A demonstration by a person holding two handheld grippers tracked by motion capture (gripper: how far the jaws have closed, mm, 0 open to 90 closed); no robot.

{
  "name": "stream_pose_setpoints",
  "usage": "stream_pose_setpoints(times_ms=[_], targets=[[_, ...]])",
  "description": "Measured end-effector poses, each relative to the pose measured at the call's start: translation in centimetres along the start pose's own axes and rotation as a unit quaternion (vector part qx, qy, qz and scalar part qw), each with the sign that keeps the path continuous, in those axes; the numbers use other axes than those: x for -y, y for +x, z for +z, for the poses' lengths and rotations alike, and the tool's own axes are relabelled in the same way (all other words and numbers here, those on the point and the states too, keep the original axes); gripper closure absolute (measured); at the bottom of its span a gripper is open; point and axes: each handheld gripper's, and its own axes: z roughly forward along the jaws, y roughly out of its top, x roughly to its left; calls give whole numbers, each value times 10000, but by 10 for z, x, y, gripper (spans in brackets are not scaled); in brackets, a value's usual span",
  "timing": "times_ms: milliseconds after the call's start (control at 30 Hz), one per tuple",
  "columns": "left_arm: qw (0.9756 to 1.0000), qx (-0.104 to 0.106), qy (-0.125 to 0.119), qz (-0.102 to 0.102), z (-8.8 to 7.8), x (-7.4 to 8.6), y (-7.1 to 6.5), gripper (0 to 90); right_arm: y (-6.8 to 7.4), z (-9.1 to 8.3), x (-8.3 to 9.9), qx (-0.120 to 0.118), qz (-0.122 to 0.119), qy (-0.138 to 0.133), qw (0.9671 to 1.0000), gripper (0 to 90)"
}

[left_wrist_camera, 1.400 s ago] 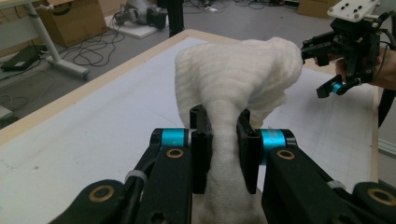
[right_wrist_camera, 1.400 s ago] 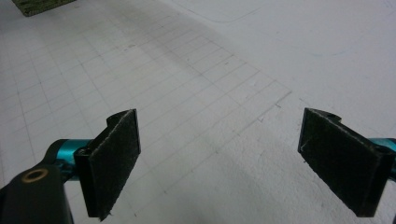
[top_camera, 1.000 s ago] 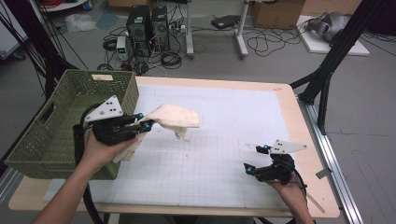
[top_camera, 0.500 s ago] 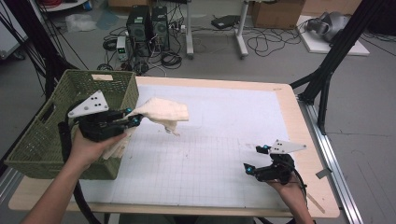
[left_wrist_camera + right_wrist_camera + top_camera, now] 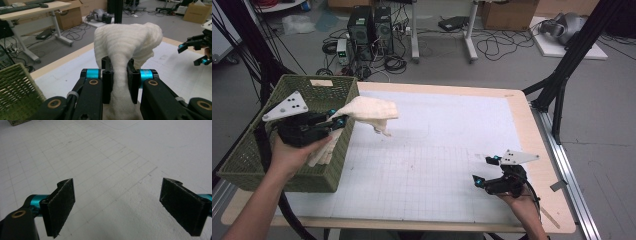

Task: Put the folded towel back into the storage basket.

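Hanging bunched, the cream ribbed cloth (image 5: 127, 42) is pinched by the left claw (image 5: 117, 75).

**What you can't really make out here**

The cloth (image 5: 127, 42) runs off the bottom edge in the left gripper view, squeezed between the jaws, so its lower end is cut off. In the high view, the hand hides part of it over the basket (image 5: 242, 160). Basket's inside mostly hidden too.
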Motion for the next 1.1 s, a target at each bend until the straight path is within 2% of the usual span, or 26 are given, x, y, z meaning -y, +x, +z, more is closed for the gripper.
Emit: stream_pose_setpoints(times_ms=[333, 800, 1100], targets=[[9994, -316, -4, -120, -16, 7, 16, 797, 0, 2, 1, -33, 13, 49, 10000, 124], [9973, -682, 15, -287, -34, 18, 33, 796, -3, 6, 2, -83, 50, 89, 9999, 124], [9941, -994, 11, -441, -44, 28, 46, 795, -3, 8, 3, -118, 20, 146, 9998, 124]])
